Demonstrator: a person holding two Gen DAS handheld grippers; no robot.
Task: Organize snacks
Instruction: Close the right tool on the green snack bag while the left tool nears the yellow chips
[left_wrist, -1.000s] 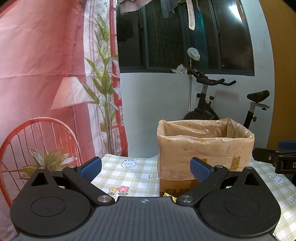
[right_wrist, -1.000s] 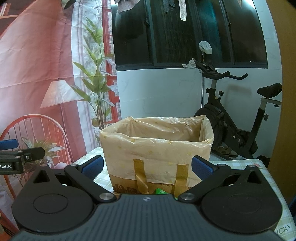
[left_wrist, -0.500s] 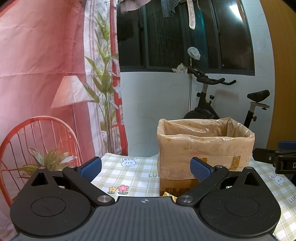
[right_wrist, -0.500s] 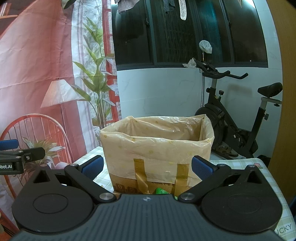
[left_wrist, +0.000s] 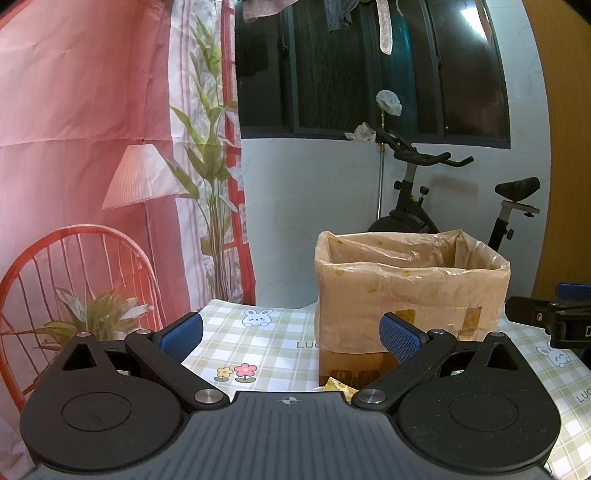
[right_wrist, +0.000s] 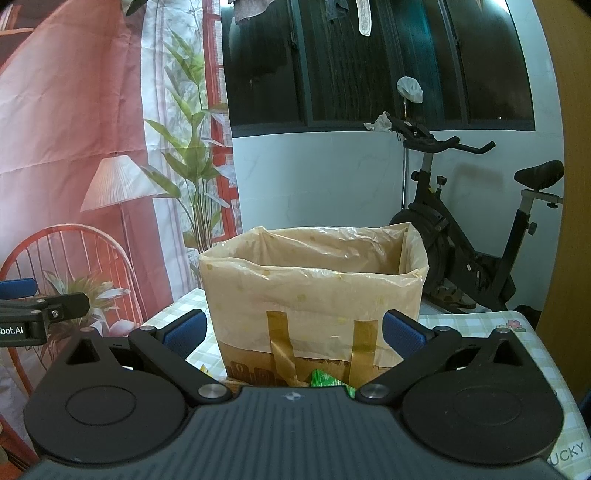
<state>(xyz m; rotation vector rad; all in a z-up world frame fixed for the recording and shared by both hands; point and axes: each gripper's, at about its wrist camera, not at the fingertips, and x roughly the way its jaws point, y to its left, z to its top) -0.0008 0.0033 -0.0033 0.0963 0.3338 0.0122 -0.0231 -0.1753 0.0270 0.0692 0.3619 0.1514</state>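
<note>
Left gripper (left_wrist: 291, 334): black two-finger tool with blue ribbed pads, held level above the near edge of the table, pointing forward. Jaws spread wide, nothing between them. Its tip also shows at the left edge of the right wrist view (right_wrist: 55, 312).

Right gripper (right_wrist: 293, 332): same build, held level, pointing straight at the box. Jaws spread wide, nothing gripped. Its tip also shows at the right edge of the left wrist view (left_wrist: 535, 315).

Relative pose: the two tools are side by side, well apart, at about the same height, both short of the box.

Brown cardboard box lined with a translucent tan plastic bag (right_wrist: 314, 295): upright on the table, open at the top, bag folded over the rim and fixed with strips of tape. In the left wrist view (left_wrist: 410, 291) it sits ahead and to the right of centre.

Green snack packet (right_wrist: 325, 378): lies on the table at the foot of the box, partly hidden by the right tool body.

Yellow snack packet (left_wrist: 338, 384): lies on the table at the box base, partly hidden by the left tool body.

Green-and-white checked tablecloth with rabbit and flower prints (left_wrist: 258, 339): covers the table.

Black exercise bike (right_wrist: 461, 251): stands behind the table.
</note>
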